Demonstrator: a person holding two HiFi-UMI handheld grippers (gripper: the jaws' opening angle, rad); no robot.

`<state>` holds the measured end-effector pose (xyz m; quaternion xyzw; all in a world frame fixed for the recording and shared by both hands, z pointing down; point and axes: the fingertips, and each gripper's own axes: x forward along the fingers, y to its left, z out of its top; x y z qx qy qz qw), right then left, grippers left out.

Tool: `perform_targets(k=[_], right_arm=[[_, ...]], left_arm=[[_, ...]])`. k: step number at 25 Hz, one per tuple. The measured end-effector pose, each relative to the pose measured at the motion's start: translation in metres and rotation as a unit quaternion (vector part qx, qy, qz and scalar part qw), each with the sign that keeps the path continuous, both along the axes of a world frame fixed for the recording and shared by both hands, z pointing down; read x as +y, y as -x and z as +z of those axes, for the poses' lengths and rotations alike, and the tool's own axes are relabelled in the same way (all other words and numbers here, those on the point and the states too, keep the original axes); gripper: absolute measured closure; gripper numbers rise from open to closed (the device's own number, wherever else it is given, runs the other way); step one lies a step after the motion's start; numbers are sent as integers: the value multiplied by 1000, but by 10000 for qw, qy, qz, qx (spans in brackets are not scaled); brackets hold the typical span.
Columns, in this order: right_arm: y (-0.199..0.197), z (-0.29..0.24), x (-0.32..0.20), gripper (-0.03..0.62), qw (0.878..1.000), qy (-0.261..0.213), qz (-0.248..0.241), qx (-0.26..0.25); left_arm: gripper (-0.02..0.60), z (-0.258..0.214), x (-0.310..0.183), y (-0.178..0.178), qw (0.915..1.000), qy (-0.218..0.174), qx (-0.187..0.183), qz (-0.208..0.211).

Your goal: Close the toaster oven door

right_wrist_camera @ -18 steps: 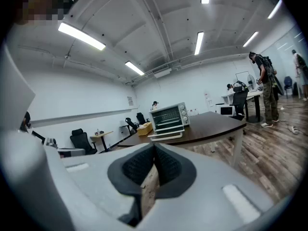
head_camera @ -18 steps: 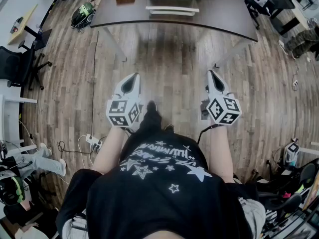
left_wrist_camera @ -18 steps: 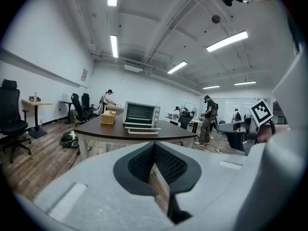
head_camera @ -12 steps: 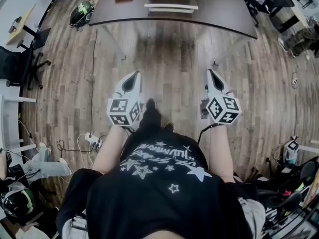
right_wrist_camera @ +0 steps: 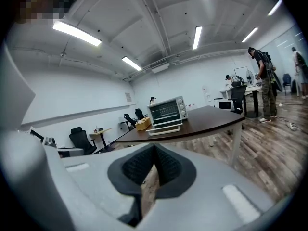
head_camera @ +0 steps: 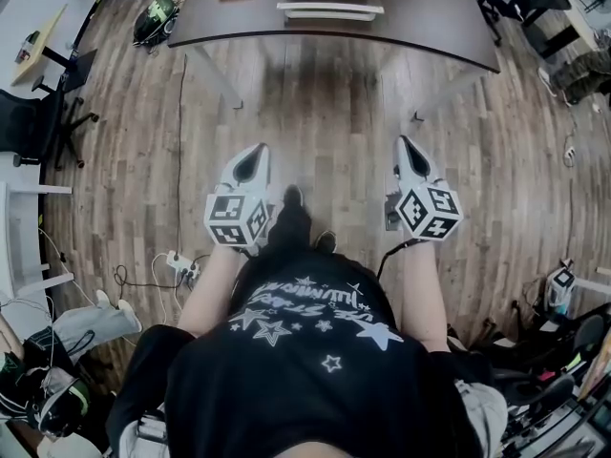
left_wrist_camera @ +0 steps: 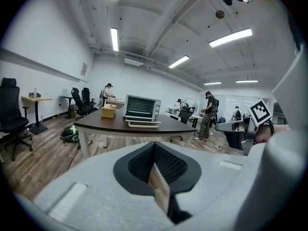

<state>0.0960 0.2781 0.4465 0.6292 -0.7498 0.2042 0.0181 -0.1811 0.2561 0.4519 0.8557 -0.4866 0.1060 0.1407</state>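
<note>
The toaster oven (left_wrist_camera: 142, 109) stands on a dark brown table (head_camera: 430, 36) a few steps ahead, its door (head_camera: 329, 10) dropped open and lying flat in front of it. The right gripper view shows the oven (right_wrist_camera: 167, 110) and its open door (right_wrist_camera: 163, 129) too. My left gripper (head_camera: 250, 160) and right gripper (head_camera: 409, 153) are held side by side at waist height over the wooden floor, well short of the table. Both are shut with nothing between the pads; the left gripper's tips (left_wrist_camera: 154, 146) and the right gripper's tips (right_wrist_camera: 154, 150) meet.
A wicker basket (left_wrist_camera: 109, 111) sits on the table left of the oven. Table legs (head_camera: 215, 79) stand ahead. A dark bag (head_camera: 158, 17) and an office chair (head_camera: 38, 122) are at the left, a power strip with cables (head_camera: 177, 265) lies beside my feet. People (left_wrist_camera: 208, 114) stand far off at the right.
The table and oven have slid slightly up in the head view. Both grippers hold the same place and stay shut. A person at the lower left has shifted.
</note>
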Motion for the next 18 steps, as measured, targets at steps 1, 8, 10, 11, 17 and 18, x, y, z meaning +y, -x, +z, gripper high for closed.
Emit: perform_targets(k=[1, 8, 10, 11, 17, 18], right_arm=[[-1, -1, -6, 591, 10000, -18, 16, -3], [-7, -26, -77, 591, 9988, -398, 248, -165], [-4, -35, -103, 587, 9981, -547, 227, -177], [-2, -39, -115, 559, 9977, -609, 222, -180], [8, -46, -178, 408, 9966, -685, 426, -172], [10, -45, -185, 391, 9966, -658, 467, -169]], left_arm=[[572, -2, -7, 0, 10000, -33, 0, 1], [572, -17, -85, -3, 9994, -305, -42, 125], [572, -22, -113, -2, 9991, -379, -27, 168], [571, -24, -127, -1, 9990, -411, -8, 187], [571, -30, -195, 11, 9982, -505, 76, 318], [571, -30, -202, 14, 9981, -503, 88, 348]])
